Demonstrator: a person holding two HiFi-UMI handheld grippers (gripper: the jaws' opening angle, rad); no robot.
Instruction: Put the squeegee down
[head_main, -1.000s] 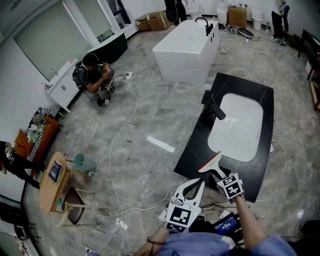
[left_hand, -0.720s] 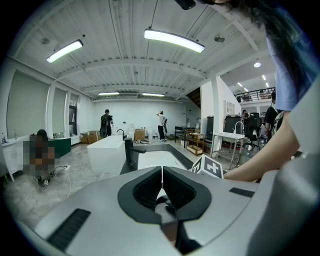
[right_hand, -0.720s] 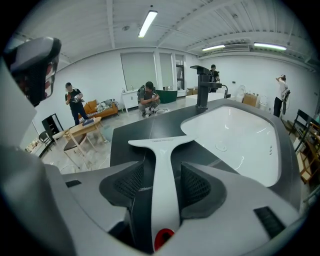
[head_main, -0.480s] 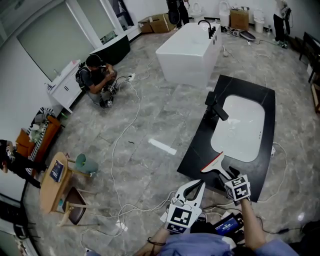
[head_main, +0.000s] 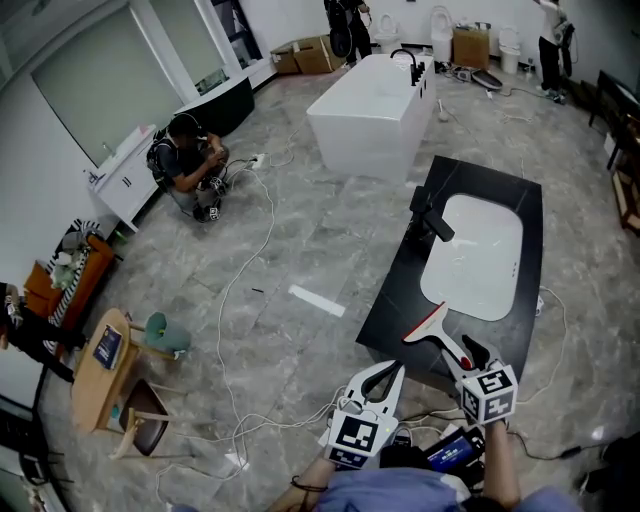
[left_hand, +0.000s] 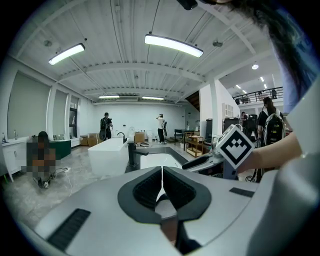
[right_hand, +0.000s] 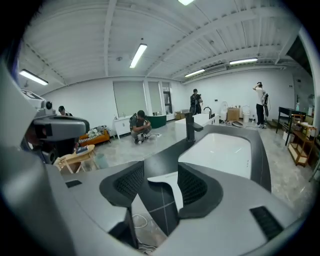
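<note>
The squeegee (head_main: 431, 331), a white blade with a red edge and a black handle, lies flat on the near left corner of the black countertop (head_main: 398, 290). My right gripper (head_main: 469, 353) hovers just behind the handle's end, open, with nothing between its fingers. In the right gripper view the squeegee's white blade (right_hand: 172, 186) shows below and between the open jaws of my right gripper (right_hand: 161, 173). My left gripper (head_main: 386, 369) is shut and empty, over the floor in front of the counter. In the left gripper view its tips (left_hand: 161, 172) meet.
A white sink basin (head_main: 475, 250) with a black faucet (head_main: 428, 215) is set in the countertop. A white bathtub (head_main: 370, 95) stands beyond. Cables (head_main: 240, 280) run over the marble floor. A person (head_main: 185, 158) crouches at far left; a wooden table (head_main: 100, 360) stands near left.
My right gripper has let go of the squeegee's handle, opened wide and lifted back toward me. The squeegee stays on the countertop. The left gripper has barely shifted.
</note>
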